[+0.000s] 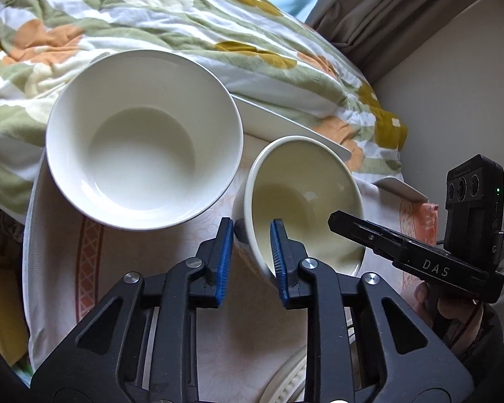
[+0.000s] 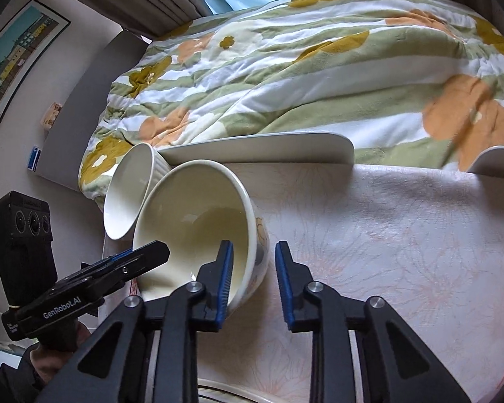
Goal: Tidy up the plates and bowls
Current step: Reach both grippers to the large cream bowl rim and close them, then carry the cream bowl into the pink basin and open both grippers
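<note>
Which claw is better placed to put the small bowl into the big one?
Left, probably: left claw and right claw both clamp the small bowl; the big bowl sits beside the left.

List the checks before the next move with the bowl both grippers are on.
1. Left gripper astride the small bowl's rim, pads shut on the wall: ok.
2. Right gripper astride the same rim: ok; its outer pad pressing the wall: cannot tell.
3. Small bowl level: not ok, it tilts steeply.
4. Small bowl empty: ok.
5. Big bowl empty, ready to take it: ok.
6. Grippers apart on the rim: ok.
</note>
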